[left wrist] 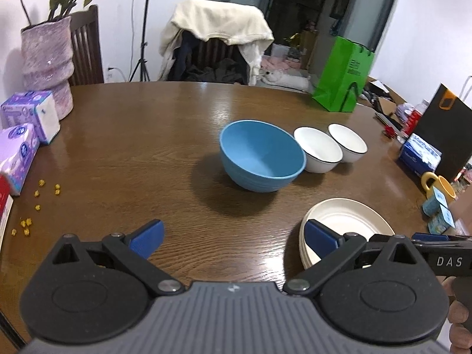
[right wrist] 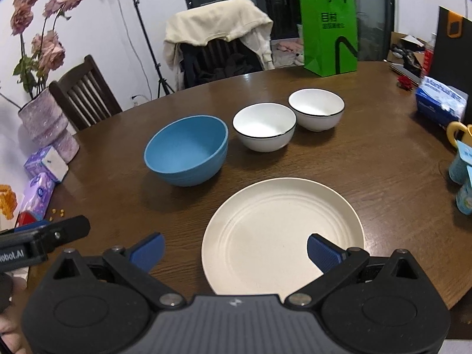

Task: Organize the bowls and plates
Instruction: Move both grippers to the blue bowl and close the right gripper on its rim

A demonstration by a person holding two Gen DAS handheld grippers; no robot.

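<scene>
A large blue bowl (left wrist: 261, 159) (right wrist: 188, 150) stands upright mid-table. Two white bowls with dark rims sit to its right, one nearer (left wrist: 318, 149) (right wrist: 264, 126) and one farther right (left wrist: 348, 143) (right wrist: 316, 109). A stack of cream plates (left wrist: 348, 221) (right wrist: 280, 233) lies near the front edge. My left gripper (left wrist: 233, 237) is open over bare table, left of the plates, holding nothing. My right gripper (right wrist: 236, 250) is open and hovers over the near part of the top plate, with its right fingertip (right wrist: 323, 252) above the plate.
A wooden table (left wrist: 147, 147) carries tissue packs (left wrist: 29, 118) and a pink vase (left wrist: 47, 62) at left, with yellow crumbs (left wrist: 38, 191) nearby. A green bag (left wrist: 343, 73) stands at the back. A blue tissue box (right wrist: 439, 103), a yellow mug (left wrist: 439, 188) and small cartons (right wrist: 463, 171) crowd the right.
</scene>
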